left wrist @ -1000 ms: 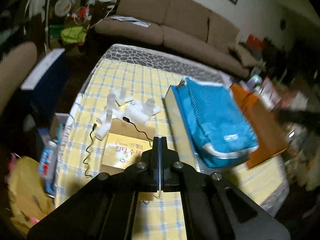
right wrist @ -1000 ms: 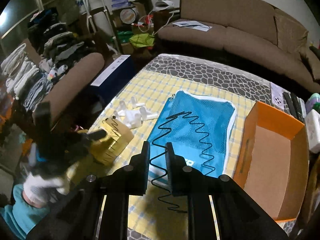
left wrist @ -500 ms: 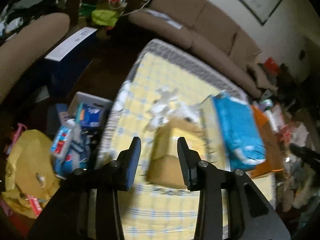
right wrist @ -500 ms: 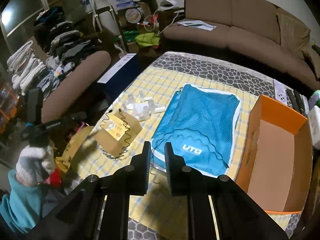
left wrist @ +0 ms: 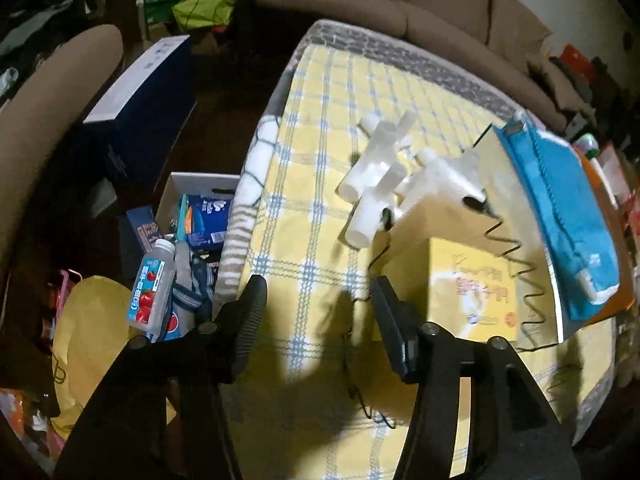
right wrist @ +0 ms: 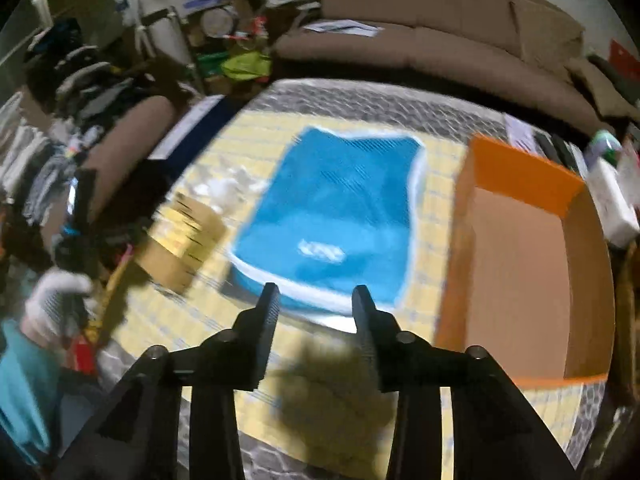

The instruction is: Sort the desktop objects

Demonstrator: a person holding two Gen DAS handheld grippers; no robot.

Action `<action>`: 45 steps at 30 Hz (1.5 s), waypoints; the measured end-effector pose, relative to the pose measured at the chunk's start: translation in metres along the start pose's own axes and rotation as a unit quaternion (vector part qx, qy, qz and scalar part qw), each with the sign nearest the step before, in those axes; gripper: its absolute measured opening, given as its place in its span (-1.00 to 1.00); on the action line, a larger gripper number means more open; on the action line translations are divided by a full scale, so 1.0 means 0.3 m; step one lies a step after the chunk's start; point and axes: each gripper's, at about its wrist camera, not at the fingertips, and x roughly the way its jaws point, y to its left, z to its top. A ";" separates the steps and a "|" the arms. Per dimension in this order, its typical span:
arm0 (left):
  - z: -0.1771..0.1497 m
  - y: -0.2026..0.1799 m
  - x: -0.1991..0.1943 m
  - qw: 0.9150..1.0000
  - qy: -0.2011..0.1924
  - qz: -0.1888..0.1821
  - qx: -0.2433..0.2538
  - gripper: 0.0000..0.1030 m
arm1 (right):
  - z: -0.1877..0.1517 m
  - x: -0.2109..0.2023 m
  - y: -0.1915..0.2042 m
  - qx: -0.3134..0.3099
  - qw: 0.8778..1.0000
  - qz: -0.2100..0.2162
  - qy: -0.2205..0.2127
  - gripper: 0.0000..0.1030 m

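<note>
Two hand-held grippers hover over a cluttered surface (left wrist: pixel 320 80) covered in a yellow-and-blue checked cloth, both with their jaws having just been opening and now standing moderately apart with nothing between them. The left gripper (left wrist: pixel 320 300) points down at the cloth's near left part, just left of a yellow box (left wrist: pixel 464 280) wrapped in a black coiled cable (left wrist: pixel 516 256). A cluster of white plastic pipe fittings (left wrist: pixel 384 176) lies just beyond the box, touching its far edge. To the right of the box a blue mesh pouch (left wrist: pixel 560 208) lies flat. In the right wrist view, blurred by motion, the right gripper (right wrist: pixel 316 300) hangs over the near edge of the blue pouch, with an open orange cardboard box (right wrist: pixel 524 168) just to the right. At the far left of that view a white-gloved hand (right wrist: pixel 52 296) grips the left tool's handle. A brown sofa (right wrist: pixel 440 40) runs behind the surface, and a drink bottle (left wrist: pixel 152 288) lies among clutter on the floor to the left.
</note>
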 end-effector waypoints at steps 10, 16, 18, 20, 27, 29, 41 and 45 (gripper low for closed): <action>0.003 0.020 0.031 1.000 0.000 0.000 -0.008 -0.08 | -0.182 0.119 0.013 -0.041 0.997 -0.054 0.030 -0.06; 0.013 0.004 0.041 1.000 0.007 -0.019 -0.001 -0.81 | -0.236 0.190 0.008 -0.054 0.996 -0.059 0.044 -0.06; 0.015 -0.014 0.032 1.000 0.003 -0.018 0.010 -0.90 | -0.248 0.206 0.002 -0.052 0.996 -0.056 0.047 -0.06; 0.018 -0.021 0.020 1.000 0.001 -0.023 0.012 -0.90 | -0.260 0.220 0.002 -0.055 0.996 -0.057 0.049 -0.06; 0.004 -0.003 -0.098 0.996 -0.028 -0.081 -0.020 -0.92 | -0.296 0.261 -0.018 -0.062 0.994 -0.057 0.065 -0.06; -0.005 0.005 -0.154 0.993 -0.044 -0.104 -0.029 -0.93 | -0.309 0.271 -0.025 -0.062 0.994 -0.055 0.072 -0.06; -0.058 -0.125 -0.341 0.980 -0.089 -0.176 -0.008 -0.95 | -0.338 0.253 -0.022 -0.057 0.996 -0.012 0.071 -0.80; -0.082 -0.187 -0.347 0.979 -0.085 -0.187 0.008 -0.95 | -0.324 0.192 -0.059 -0.014 0.999 0.021 0.041 -0.83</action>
